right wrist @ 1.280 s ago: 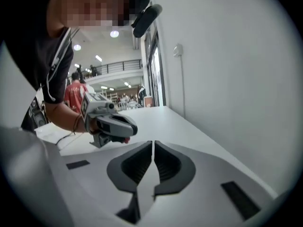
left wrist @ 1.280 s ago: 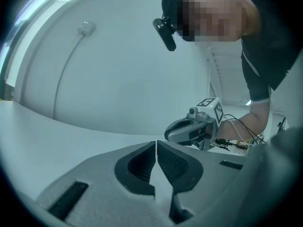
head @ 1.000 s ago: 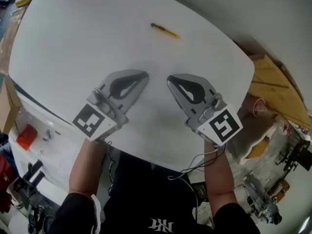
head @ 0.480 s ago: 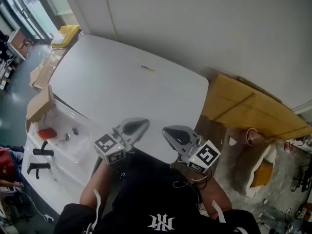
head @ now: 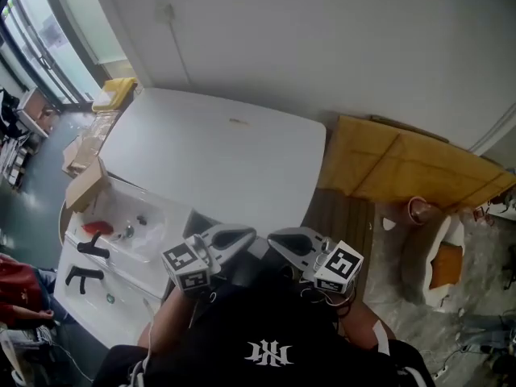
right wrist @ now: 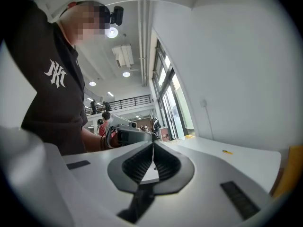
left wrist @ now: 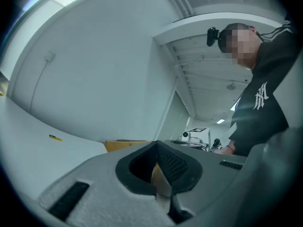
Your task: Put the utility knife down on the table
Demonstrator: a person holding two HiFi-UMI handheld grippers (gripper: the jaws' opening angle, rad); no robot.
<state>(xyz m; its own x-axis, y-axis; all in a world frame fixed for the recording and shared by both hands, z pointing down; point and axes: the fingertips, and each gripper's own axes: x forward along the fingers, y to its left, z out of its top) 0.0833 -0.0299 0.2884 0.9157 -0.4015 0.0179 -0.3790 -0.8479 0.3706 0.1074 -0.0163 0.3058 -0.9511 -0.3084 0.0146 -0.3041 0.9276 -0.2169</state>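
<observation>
Head view: the utility knife (head: 239, 122) lay alone on the white table (head: 201, 168), with both grippers empty and held close to the person's body.

The knife, small and yellow, rested flat towards the table's far edge, at about 12 o'clock from the grippers and well apart from both. The left gripper (head: 234, 238) and right gripper (head: 284, 240) hung side by side past the table's near edge, at 6 o'clock in the picture, their tips pointing towards each other. In the left gripper view, the left gripper's (left wrist: 157, 148) fingers were drawn together with nothing between them, and the knife (left wrist: 55, 137) showed far off at 9 o'clock. The right gripper's (right wrist: 153, 148) fingers likewise met at the tips, empty, with the knife (right wrist: 227, 152) at 3 o'clock. Flattened cardboard (head: 403, 168) lay at 3 o'clock of the table.
</observation>
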